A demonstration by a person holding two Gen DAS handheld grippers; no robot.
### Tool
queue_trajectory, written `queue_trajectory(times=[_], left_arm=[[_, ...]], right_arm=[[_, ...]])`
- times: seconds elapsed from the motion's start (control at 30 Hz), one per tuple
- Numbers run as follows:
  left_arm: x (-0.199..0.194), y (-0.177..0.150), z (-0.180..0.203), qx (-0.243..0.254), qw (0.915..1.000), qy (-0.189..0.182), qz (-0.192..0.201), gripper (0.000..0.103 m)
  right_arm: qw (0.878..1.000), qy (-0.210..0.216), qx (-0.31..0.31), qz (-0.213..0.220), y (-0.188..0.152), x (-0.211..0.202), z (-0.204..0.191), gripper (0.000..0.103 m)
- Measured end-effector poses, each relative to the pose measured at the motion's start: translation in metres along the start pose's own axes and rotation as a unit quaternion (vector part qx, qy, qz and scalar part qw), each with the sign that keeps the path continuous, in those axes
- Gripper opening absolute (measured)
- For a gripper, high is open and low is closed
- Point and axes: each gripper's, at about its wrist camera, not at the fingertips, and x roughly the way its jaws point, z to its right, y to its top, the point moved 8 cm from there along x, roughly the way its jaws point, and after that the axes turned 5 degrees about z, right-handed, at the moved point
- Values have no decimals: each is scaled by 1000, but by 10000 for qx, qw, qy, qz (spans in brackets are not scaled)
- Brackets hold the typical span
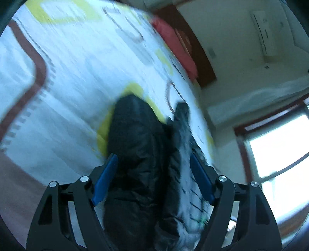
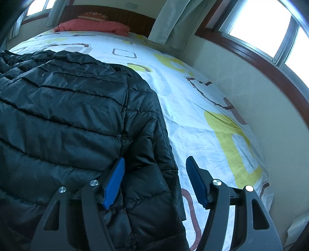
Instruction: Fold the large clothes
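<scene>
Black quilted puffer jacket (image 2: 67,115) lies spread on the patterned bedsheet (image 2: 193,115), its edge between the right gripper's (image 2: 155,170) parted, unpressing fingers. A bunched sleeve fills the left gripper (image 1: 154,164); whether its 2 fingers press is unclear. A red pillow (image 2: 92,26) lies far ahead.

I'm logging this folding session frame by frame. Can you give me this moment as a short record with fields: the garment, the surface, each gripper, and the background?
garment: black quilted puffer jacket, lying on the bed
surface: white bedsheet with yellow and brown rectangles
left gripper: a bunched part of the jacket lies between its blue pads; picture blurred, grip unclear
right gripper: open, straddling the jacket's edge, the right pad over bare sheet
background: red pillow by the dark wooden headboard; window at right
</scene>
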Motion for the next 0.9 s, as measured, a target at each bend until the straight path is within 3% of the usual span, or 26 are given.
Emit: queue_trajectory(times=[0.03, 0.1, 0.23, 0.3, 0.33, 0.43, 0.57, 0.63, 0.7, 0.77, 0.9], left_arm=[[6, -4, 4, -38, 9995, -199, -247, 76], [14, -10, 8, 17, 9987, -256, -440, 76], [27, -1, -13, -196, 9988, 124, -441, 77], [35, -3, -20, -328, 9973, 137, -644, 79], [42, -7, -19, -178, 9961, 195, -836, 80], [47, -6, -24, 591, 9914, 820, -835, 81], [47, -9, -22, 264, 9946, 628, -788, 82], [48, -22, -5, 321, 9943, 287, -979, 75], [48, -29, 13, 583, 9930, 313, -978, 49], [41, -30, 41, 741, 9933, 87, -884, 36], [30, -43, 121, 1430, 9869, -179, -730, 27]], right_arm=[[10000, -15, -9, 3, 0, 0, 0, 65], [10000, -38, -19, 5, 0, 1, 2, 65], [10000, -40, -27, 9, 0, 1, 1, 65], [10000, -39, -21, 6, 0, 1, 1, 65], [10000, -39, -21, 6, 0, 0, 1, 65], [10000, -22, -15, 18, 1, 1, 1, 65], [10000, -20, -8, 27, 1, 3, 2, 65], [10000, -7, -11, 21, 0, 3, 2, 65], [10000, 20, -7, 21, 0, 4, 4, 65], [10000, 30, -2, 22, -1, 2, 1, 65], [10000, 67, -22, 32, -1, 1, -3, 61]])
